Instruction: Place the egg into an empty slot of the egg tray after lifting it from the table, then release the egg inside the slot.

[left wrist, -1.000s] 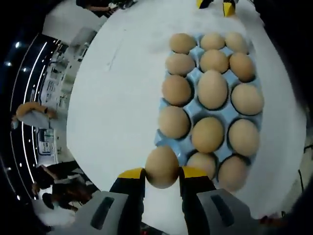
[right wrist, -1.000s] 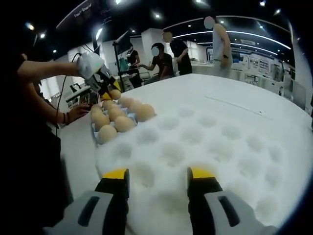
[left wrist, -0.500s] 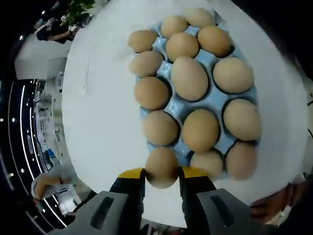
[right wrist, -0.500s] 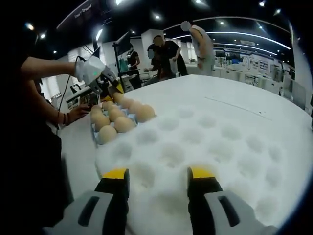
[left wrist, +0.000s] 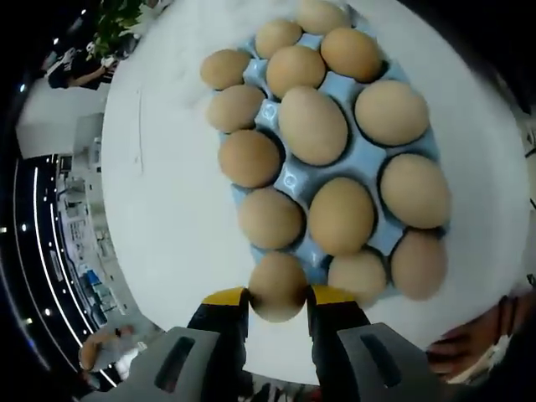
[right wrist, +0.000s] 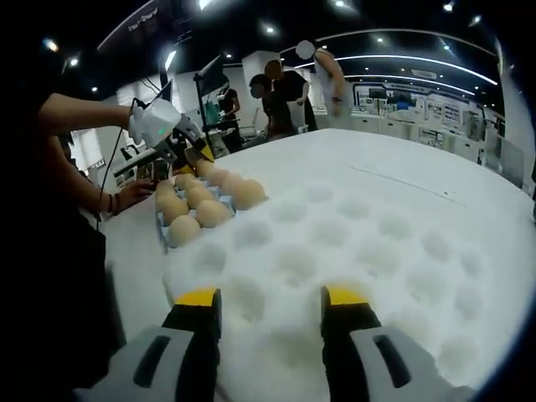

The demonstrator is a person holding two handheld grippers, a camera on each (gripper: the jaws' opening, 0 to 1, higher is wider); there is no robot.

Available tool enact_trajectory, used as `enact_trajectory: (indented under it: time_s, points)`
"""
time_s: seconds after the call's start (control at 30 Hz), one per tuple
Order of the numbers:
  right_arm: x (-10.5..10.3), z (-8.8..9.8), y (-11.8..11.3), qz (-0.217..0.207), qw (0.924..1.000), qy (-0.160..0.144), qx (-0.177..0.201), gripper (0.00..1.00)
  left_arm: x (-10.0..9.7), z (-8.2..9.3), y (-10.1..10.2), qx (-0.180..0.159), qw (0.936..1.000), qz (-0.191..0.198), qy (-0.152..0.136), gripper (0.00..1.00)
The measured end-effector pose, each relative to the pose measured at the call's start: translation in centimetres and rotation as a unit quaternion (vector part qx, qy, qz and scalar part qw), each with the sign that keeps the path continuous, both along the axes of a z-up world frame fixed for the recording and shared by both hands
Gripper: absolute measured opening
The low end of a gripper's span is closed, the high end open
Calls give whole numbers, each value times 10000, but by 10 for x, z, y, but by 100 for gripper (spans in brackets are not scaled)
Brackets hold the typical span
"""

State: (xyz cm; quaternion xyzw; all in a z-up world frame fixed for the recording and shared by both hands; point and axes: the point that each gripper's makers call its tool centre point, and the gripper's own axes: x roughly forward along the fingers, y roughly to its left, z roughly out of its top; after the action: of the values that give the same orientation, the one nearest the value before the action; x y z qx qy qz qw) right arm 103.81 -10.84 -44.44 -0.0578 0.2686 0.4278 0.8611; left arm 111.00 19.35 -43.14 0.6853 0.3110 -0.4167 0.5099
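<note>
round white table [left wrist: 167, 218], busy hall behind. left gripper [left wrist: 279, 295] pinched on a brown egg [left wrist: 277, 286], held at the near corner of the blue egg tray [left wrist: 291, 177], over or just beside the last slot; hard to tell which. other slots seen full. lifted already, not yet seated or released. right gripper [right wrist: 270, 303] spread wide, idle over white dimpled foam [right wrist: 352, 243].

Egg tray [left wrist: 295, 179] on table [left wrist: 167, 209]; held egg [left wrist: 277, 286] at near corner.

Held egg's [left wrist: 277, 286] lower part behind jaws; target slot underneath unseen.
</note>
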Motion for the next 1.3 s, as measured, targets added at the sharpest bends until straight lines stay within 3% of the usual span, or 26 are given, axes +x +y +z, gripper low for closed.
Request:
enact_trajectory:
  time_s: [0.23,0.53,0.67,0.77,0.87,0.93,1.03,1.13,1.2,1.23,1.27,1.3]
  points:
    - [0,0,0,4,10000,-16,21,50,-3,3,7,113,9999,-75,27,25]
    - [0,1,0,3,10000,-50,56,50,-7,2,9,-10,9999,38,158,23]
    - [0,1,0,6,10000,-58,75,49,-5,6,11,-219,9994,255,59,28]
    - [0,1,0,8,9999,-63,79,49,-2,14,13,-730,9942,780,-99,36]
    - [1,1,0,8,9999,-74,86,49,-2,23,11,-1462,9787,1433,-159,42]
    - [1,1,0,6,9999,-78,90,50,-7,25,10,-1828,9676,1739,7,41]
    - [1,1,1,7,9999,-74,76,50,-5,32,14,-2106,9560,2036,-169,46]
    - [1,1,1,8,10000,-47,65,50,-10,33,6,-2754,9271,2539,-103,57]
    - [1,1,1,9,10000,-41,54,50,-13,32,3,-2935,9192,2623,-99,62]
    - [1,1,1,8,10000,-42,53,50,-18,28,2,-3036,9106,2804,-18,62]
    - [0,1,1,8,10000,-39,56,50,-20,26,4,-3000,9103,2852,11,61]
    - [0,1,1,9,10000,-41,55,50,-23,23,3,-3081,9047,2942,46,62]
